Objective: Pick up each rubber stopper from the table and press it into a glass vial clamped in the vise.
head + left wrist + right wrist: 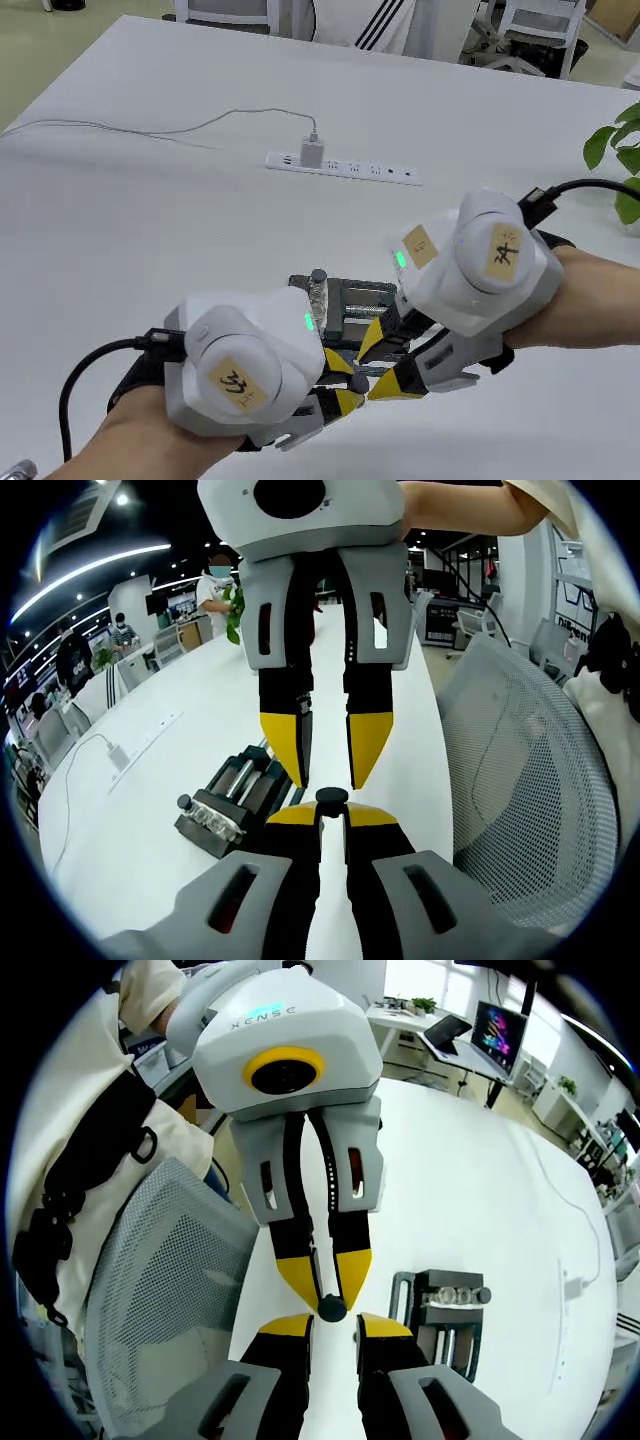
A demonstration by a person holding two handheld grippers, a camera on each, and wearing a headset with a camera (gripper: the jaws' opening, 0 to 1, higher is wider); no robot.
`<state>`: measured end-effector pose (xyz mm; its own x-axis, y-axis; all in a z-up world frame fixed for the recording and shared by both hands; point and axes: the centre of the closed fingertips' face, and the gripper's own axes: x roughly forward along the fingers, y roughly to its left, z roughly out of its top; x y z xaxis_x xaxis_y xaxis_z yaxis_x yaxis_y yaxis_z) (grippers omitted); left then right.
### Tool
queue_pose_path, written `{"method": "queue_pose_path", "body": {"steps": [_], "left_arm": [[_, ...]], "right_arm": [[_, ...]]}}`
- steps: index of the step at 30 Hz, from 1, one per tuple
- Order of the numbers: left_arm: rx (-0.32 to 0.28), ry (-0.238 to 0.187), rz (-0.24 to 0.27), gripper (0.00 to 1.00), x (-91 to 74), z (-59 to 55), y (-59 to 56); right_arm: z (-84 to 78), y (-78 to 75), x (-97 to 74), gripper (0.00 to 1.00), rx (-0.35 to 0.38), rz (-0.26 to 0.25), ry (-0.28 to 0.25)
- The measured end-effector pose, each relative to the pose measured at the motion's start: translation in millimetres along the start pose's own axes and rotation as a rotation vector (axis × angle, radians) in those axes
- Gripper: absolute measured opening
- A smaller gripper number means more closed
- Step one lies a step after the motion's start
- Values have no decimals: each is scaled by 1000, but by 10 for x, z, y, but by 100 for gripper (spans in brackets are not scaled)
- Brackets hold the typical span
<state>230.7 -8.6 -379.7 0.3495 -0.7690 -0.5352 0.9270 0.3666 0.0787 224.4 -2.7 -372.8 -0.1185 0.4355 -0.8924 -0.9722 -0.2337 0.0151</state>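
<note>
Our left hand-held gripper is clenched on a small dark stopper, pinched at its very tips above the tabletop. Our right hand-held gripper faces it nose to nose with its jaws parted. The stopper sits just off the right's tips, in line with the gap. The vise lies just beyond both, with a vial upright in it. We judge the stopper must travel forward and come down along the vial's upright axis onto its mouth.
</note>
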Motion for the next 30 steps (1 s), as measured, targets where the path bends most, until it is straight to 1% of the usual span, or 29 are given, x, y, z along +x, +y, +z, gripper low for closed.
{"method": "queue_pose_path", "body": {"steps": [4, 11, 16, 21, 23, 30], "left_arm": [[-4, -4, 2, 4, -4, 7, 3], [-13, -9, 1, 4, -6, 19, 0], [-11, -10, 3, 4, -7, 22, -2], [-25, -21, 1, 4, -11, 48, 1], [-19, -17, -1, 4, -5, 42, -5], [-24, -15, -7, 4, 9, 47, -20]], "right_arm": [[10, 1, -8, 13, 16, -6, -28], [46, 33, 21, 10, 26, 3, -47], [65, 39, 26, 10, 16, 5, -48], [65, 48, 33, 10, 12, 6, -44], [63, 45, 34, 9, 5, 5, -42], [44, 37, 32, 8, 12, 1, -33]]}}
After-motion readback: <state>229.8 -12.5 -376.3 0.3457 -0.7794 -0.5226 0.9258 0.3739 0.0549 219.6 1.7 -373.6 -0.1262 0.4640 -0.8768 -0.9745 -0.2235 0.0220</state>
